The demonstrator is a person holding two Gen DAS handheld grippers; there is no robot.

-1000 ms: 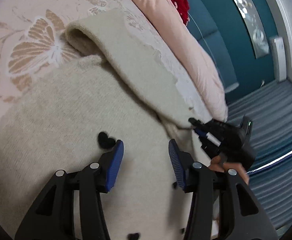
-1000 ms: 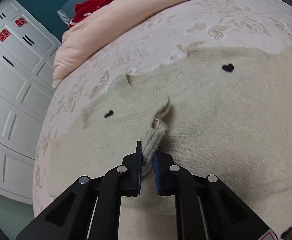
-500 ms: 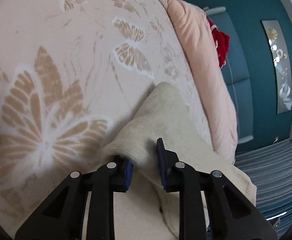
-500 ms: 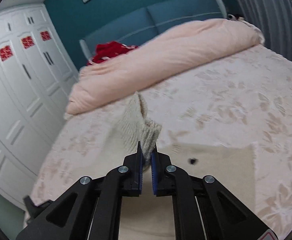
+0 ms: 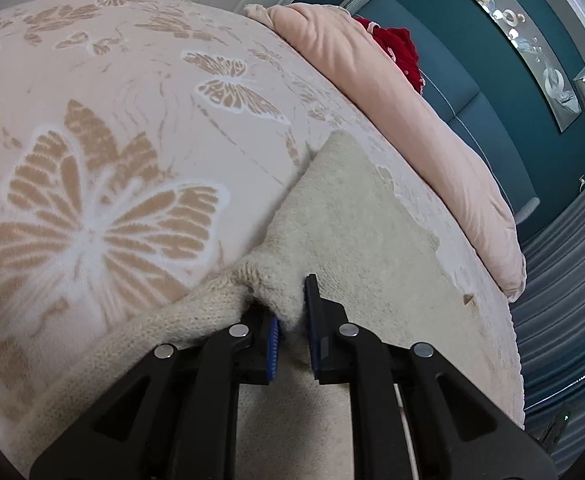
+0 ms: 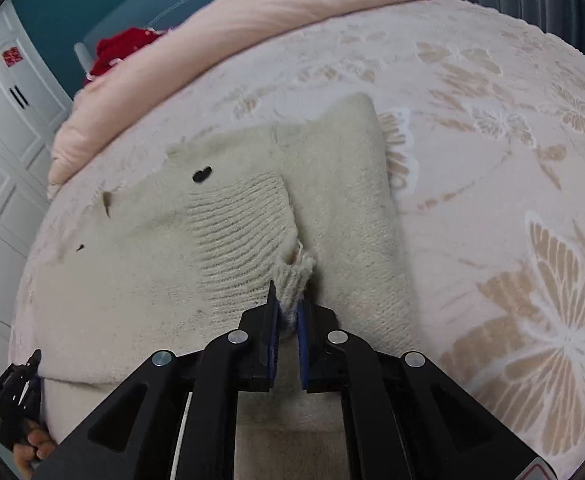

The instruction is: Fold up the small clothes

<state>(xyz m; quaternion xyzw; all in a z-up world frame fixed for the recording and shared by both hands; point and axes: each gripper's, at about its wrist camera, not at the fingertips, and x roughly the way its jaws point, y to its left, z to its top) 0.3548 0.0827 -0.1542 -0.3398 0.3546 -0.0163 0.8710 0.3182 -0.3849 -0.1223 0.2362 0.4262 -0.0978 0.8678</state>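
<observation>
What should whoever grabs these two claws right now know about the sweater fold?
Left claw: has just been closing, now pinched on a bunched edge of the cream sweater.
Right claw: shut on the ribbed cuff, sleeve laid across the body.
Sweater lies on the butterfly bedspread, below the pink duvet; one side looks folded in already.
Done: probably one sleeve brought in over the body.
Left: likely release the cuff, fold the edge held by the left claw, then fold the body and smooth it.
</observation>
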